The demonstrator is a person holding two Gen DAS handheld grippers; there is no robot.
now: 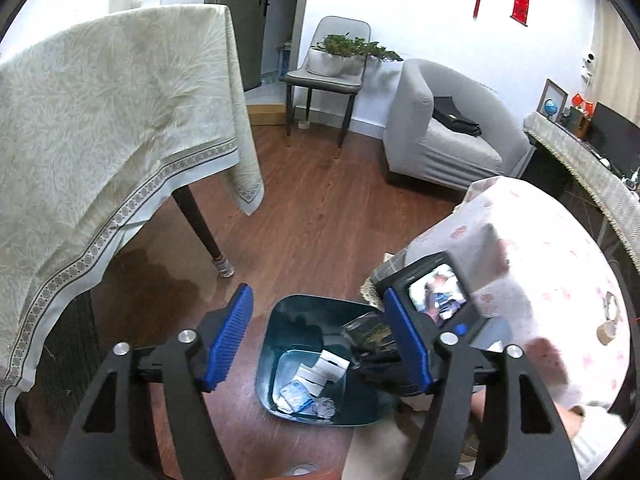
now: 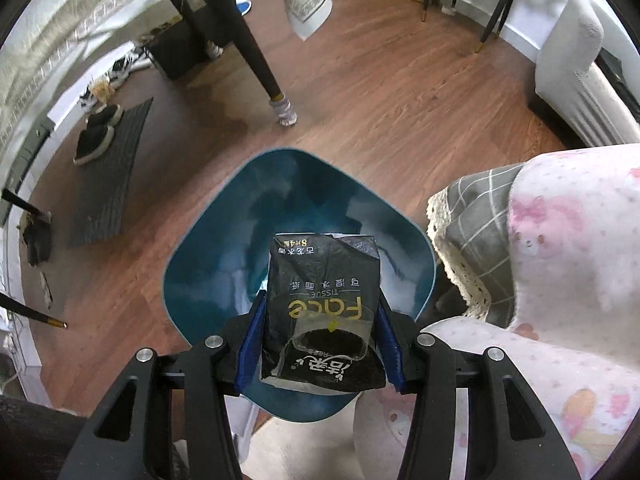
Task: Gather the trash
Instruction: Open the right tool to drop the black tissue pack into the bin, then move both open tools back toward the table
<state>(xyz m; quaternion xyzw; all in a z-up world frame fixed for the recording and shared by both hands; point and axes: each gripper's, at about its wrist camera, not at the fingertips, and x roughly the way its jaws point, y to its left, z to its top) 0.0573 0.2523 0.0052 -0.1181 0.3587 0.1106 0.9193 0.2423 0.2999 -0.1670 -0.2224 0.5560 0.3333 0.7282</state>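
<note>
two grippers | right gripper (image 2: 320,344) clamps tissue pack (image 2: 320,308) above bin rim (image 2: 192,256) | left gripper (image 1: 316,344) parted, empty

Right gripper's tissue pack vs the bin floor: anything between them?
Nothing solid. In the right wrist view the tissue pack, clamped in the right gripper, hangs over the open teal bin. The left wrist view shows white scraps on its floor.

Wooden floor (image 2: 360,120) under teal bin (image 2: 208,264), mat (image 2: 116,176)
</note>
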